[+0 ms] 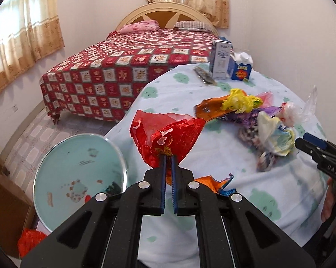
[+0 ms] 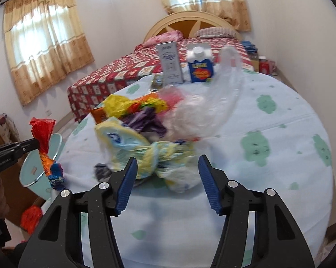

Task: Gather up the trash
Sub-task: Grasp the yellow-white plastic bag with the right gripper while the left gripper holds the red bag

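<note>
**Red wrapper lifted at the table's left edge**

While the left gripper (image 1: 168, 156) stands clamped on a red wrapper (image 1: 168, 131), that wrapper hangs clear of the table (image 1: 212, 201), just over its left edge and beside the bin (image 1: 78, 169). From the right wrist view the wrapper shows red on top, orange in the middle and blue at the bottom, twisted where the blue pads pinch it. The bin is pale blue-green with a shiny rim, open, standing on the floor against the table's edge; a bright red bag (image 1: 30, 241) lies on the floor near its foot.

The right gripper (image 2: 168, 178) has its jaws partly apart, holding nothing, with a knotted yellow-and-white bag (image 2: 159, 158) just ahead, lying between the fingertips but not touched. Behind the bag sits the rest of the trash pile (image 2: 145, 111): yellow, orange and purple wrappers and a clear plastic bag (image 2: 212, 102) rising over them. The pile is blurred.

To the right of the pile the cloth-covered table is bare out to its curved rim. At the far edge stand a tall grey box (image 2: 170, 63) and a blue carton (image 2: 200, 69) with a white cap; their print cannot be read. Beyond lies a bed (image 1: 123, 67) with open floor in front. Letters "DAS" show on the right gripper's body in the left wrist view.
</note>
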